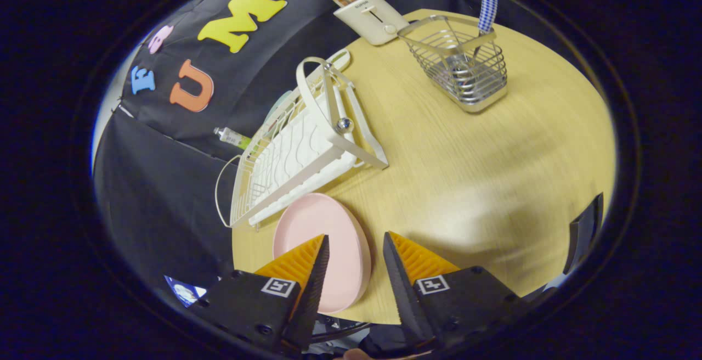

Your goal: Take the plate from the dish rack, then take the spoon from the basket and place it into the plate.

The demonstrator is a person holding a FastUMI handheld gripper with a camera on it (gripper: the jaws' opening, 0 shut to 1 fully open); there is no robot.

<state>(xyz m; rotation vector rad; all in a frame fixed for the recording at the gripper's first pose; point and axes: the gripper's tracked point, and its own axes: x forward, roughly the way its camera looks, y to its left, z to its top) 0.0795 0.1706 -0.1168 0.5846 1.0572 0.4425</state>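
Plate [334,239] lies flat on the surface [466,184], just beside the dish rack [296,151], partly under your gripper [355,258]; jaws stand apart, gripping nothing. Spoon [482,25] stands in the wire basket [460,66], well beyond. It looks light, stiff and likely slick: pinch its upright handle.

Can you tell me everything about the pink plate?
The pink plate is round, plain and smooth, looks like plastic, with a raised rim. It lies flat and empty on the wooden table, right beside the white dish rack. The gripper is open above it; one finger overlaps the plate, and its rim shows between the fingers.
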